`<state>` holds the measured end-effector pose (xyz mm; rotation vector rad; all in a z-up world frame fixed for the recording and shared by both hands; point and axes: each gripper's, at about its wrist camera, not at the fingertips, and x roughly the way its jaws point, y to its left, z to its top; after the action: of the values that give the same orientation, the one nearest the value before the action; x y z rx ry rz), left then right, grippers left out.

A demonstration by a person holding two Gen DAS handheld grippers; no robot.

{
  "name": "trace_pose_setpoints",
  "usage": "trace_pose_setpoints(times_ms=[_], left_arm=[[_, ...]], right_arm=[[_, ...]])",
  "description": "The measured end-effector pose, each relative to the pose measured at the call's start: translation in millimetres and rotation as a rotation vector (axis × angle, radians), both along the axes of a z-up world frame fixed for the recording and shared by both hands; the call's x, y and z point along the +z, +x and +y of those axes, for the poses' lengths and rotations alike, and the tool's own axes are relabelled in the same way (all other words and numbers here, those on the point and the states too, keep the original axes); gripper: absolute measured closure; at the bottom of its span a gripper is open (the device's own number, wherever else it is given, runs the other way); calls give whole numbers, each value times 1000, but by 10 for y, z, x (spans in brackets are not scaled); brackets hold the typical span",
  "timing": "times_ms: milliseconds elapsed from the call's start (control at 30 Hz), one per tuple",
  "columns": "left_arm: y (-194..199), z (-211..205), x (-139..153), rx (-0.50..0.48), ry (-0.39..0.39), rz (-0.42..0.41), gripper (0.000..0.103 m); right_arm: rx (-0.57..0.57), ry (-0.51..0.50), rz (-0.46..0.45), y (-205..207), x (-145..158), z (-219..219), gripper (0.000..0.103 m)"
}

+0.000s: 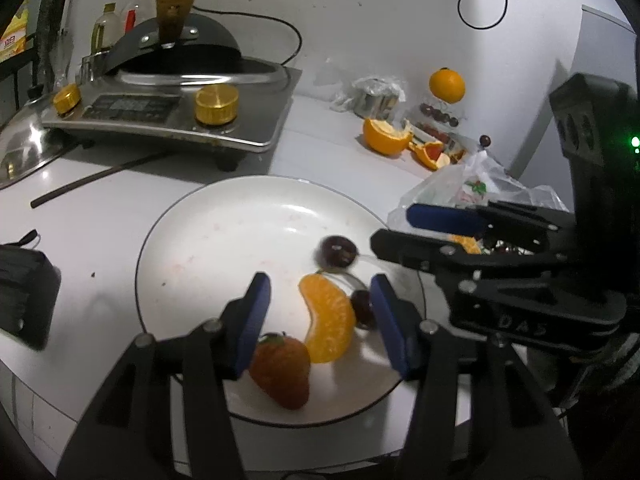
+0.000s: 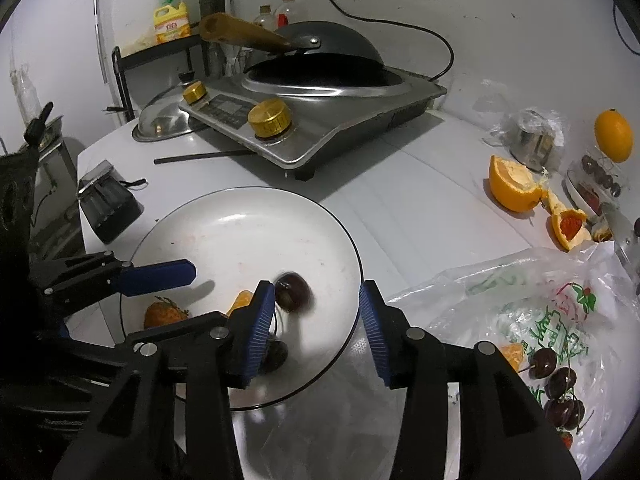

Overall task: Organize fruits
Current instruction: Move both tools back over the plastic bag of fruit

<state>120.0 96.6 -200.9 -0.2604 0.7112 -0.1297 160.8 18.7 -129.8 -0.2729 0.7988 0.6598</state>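
Left wrist view first: the left claw (image 1: pixel 320 320) stands partly open over the white plate (image 1: pixel 224 216), nothing pressed between its blue pads. Between them lie an orange segment (image 1: pixel 330 320) and a dark cherry (image 1: pixel 362 308) just beside it, with a strawberry (image 1: pixel 282 372) near the left pad. A second cherry (image 1: pixel 338 251), blurred, sits further up the plate. The right claw (image 1: pixel 412 232) reaches in from the right, over the plate's edge. Only here is the strawberry seen whole.

Over to the right wrist view: the right claw (image 2: pixel 318 320) is also partly open and empty, the blurred cherry (image 2: pixel 294 291) just ahead of its left pad, another cherry (image 2: pixel 276 354) partly hidden behind that pad. The left claw (image 2: pixel 160 274) comes in from the left. This view alone shows the plastic bag (image 2: pixel 520 292) spread out, with more cherries (image 2: pixel 560 384) on it.

The white desk (image 2: pixel 420 200) also carries an induction cooker (image 2: pixel 320 120) with a black wok (image 2: pixel 332 46), a half-peeled orange (image 2: pixel 514 186), a whole orange (image 2: pixel 613 135) and a steel lid (image 2: pixel 164 122). White wall behind.
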Motion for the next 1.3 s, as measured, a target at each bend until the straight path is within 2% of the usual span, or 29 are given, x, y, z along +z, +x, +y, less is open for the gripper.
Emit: trace_pose_setpoints(times_ms=[500,533,567,633,1300], left_arm=[[-46,-108,101,28,63,-9,48],[-49,-133,111,28,69,-10,46],[-52,-152,118,28,70,-11,37],[-70,-195,143,30,67,-20,30],[-20,-779,281,-32,123,-26,29]], right_arm=[[-39,38,-47,-156,218,-354,57],[-42,42,-48,-167,226,-390,57],[-44,44,-48,-176,231,-414,57],[-49,48,-51,-201,240,-475,56],[-133,85,-81,-396,302,-1189,56]])
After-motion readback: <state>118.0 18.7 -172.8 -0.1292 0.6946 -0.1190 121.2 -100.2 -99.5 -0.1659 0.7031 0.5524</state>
